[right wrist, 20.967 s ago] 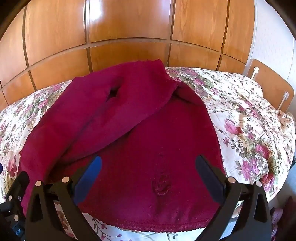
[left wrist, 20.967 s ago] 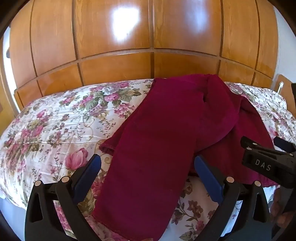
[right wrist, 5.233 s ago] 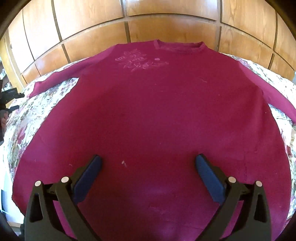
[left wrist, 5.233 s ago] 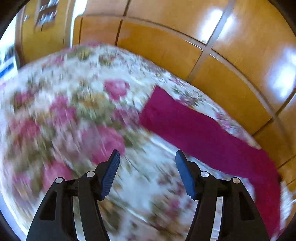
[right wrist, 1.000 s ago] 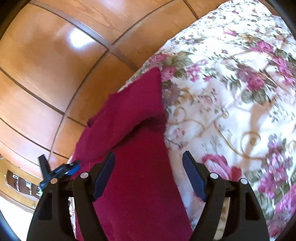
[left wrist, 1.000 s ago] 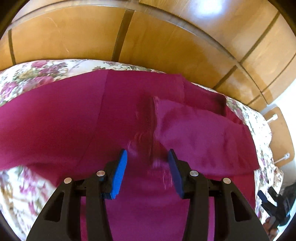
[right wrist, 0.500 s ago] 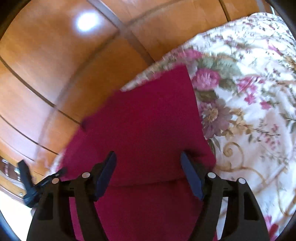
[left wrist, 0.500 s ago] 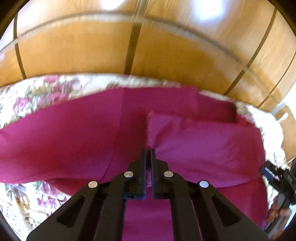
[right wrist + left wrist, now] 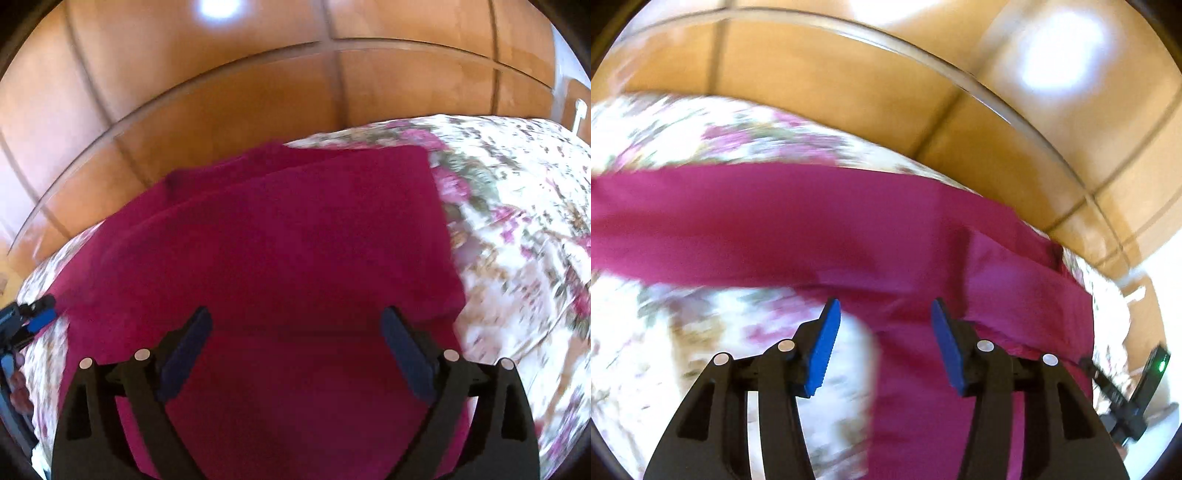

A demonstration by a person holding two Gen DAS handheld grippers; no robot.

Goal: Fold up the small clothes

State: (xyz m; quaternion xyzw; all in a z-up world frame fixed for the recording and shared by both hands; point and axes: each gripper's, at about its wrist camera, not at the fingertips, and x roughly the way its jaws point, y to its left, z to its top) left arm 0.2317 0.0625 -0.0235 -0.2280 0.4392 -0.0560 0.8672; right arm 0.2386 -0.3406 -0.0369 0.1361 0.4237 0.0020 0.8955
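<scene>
I am working partway through the fold: the red top [image 9: 280, 236] is lying on the flowered bedspread [image 9: 524, 229] with its right sleeve already laid across the body, the left sleeve still stretched out. My left gripper [image 9: 884, 332] is half open, just having opened, and my right gripper [image 9: 295, 343] is spreading wide, both gripping nothing. I am seeing no readable writing.
</scene>
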